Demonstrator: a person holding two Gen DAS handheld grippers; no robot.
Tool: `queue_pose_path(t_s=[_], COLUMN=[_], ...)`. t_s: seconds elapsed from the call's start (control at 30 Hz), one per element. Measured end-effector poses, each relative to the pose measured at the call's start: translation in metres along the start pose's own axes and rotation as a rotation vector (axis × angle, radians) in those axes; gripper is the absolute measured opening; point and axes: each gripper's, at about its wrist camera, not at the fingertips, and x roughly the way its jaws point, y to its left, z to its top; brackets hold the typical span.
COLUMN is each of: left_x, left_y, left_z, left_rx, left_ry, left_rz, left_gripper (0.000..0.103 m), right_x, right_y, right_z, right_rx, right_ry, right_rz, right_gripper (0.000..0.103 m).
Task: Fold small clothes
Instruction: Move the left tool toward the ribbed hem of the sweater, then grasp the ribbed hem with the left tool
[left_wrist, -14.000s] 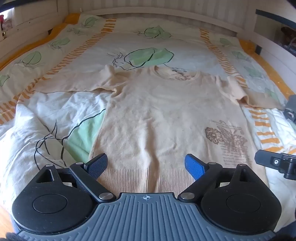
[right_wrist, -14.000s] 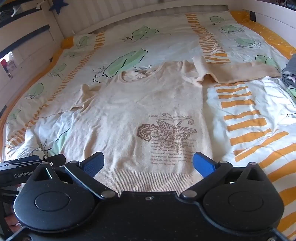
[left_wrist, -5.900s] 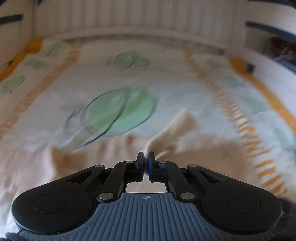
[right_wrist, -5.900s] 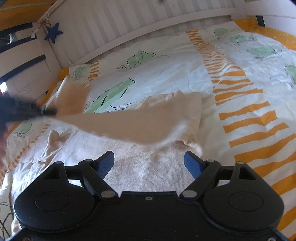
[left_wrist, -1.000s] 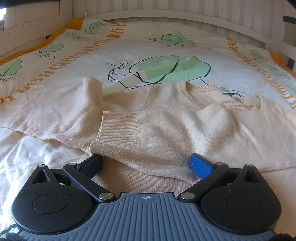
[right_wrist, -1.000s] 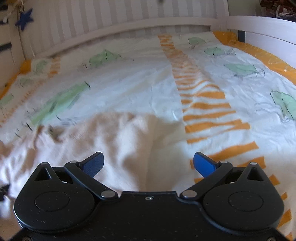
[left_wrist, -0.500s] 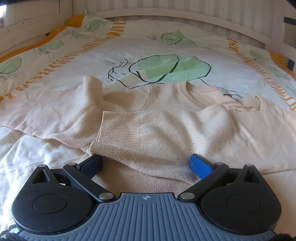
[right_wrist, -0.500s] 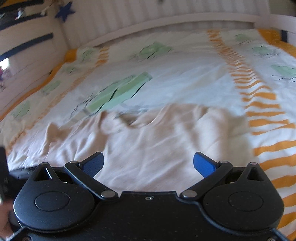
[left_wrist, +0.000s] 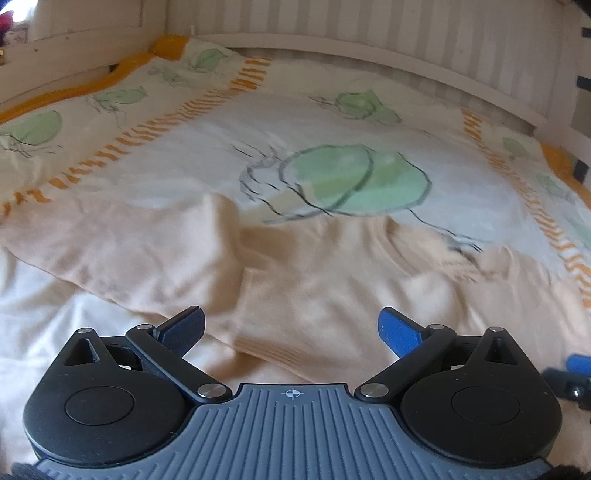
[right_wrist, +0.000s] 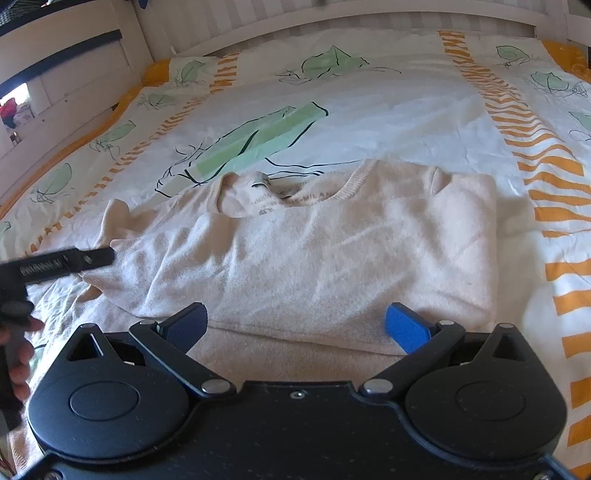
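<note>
Your left gripper (left_wrist: 291, 326) was spread wide with nothing between its blue pads, and it hung low over the cream sweater (right_wrist: 325, 254) on the bed. In its own view the ribbed cuff (left_wrist: 273, 350) of the folded-in sleeve lay right at 6 o'clock, just ahead of the open pads, while the other sleeve (left_wrist: 110, 247) ran flat out toward 9 o'clock across the leaf-print sheet (left_wrist: 332, 122). That view was blurred, so the finer detail of the neckline at 2 o'clock could not be read. Your right gripper (right_wrist: 297, 325) was also spread wide and empty, with the sweater filling the middle of its view: one sleeve was folded across the chest, its cuff pointing toward 9 o'clock, and the collar (right_wrist: 351, 181) sat at 12 o'clock with a label showing inside. The sweater's far side edge at 3 o'clock lay straight beside the orange stripes of the sheet. In the right view your left gripper came in from 9 o'clock with its tip near that cuff; you could not tell whether it touched. A hand (right_wrist: 18, 354) showed at 8 o'clock, gripping its handle.
</note>
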Motion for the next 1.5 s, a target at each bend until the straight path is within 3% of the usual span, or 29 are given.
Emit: queue_pose_path(t_s=[0.13,0.5,0.87,1.5], left_x=[-0.002,-0.021,-0.020,0.043], left_y=[0.021,0.090,0.161,0.311], left_z=[0.012,0.042,0.044,0.043], left_rx=[-0.012,-0.048,-0.147,-0.516], left_ry=[-0.008,-0.025,-0.022,-0.026], left_rz=[0.056,0.197,0.193,0.195], left_gripper=[0.101,0.101,0.101,0.101], right_x=[0.000,-0.013,-0.012,-0.014], right_y=[0.002,0.007,0.025,0.098], right_z=[-0.001,0.001,-0.013,-0.034], right_rx=[-0.006,0.012,-0.029,-0.021], right_ry=[-0.001,-0.063,-0.030,0.104], right_rz=[0.001,0.111,0.139,0.099], right_gripper=[0.102,0.102,0.102,0.102])
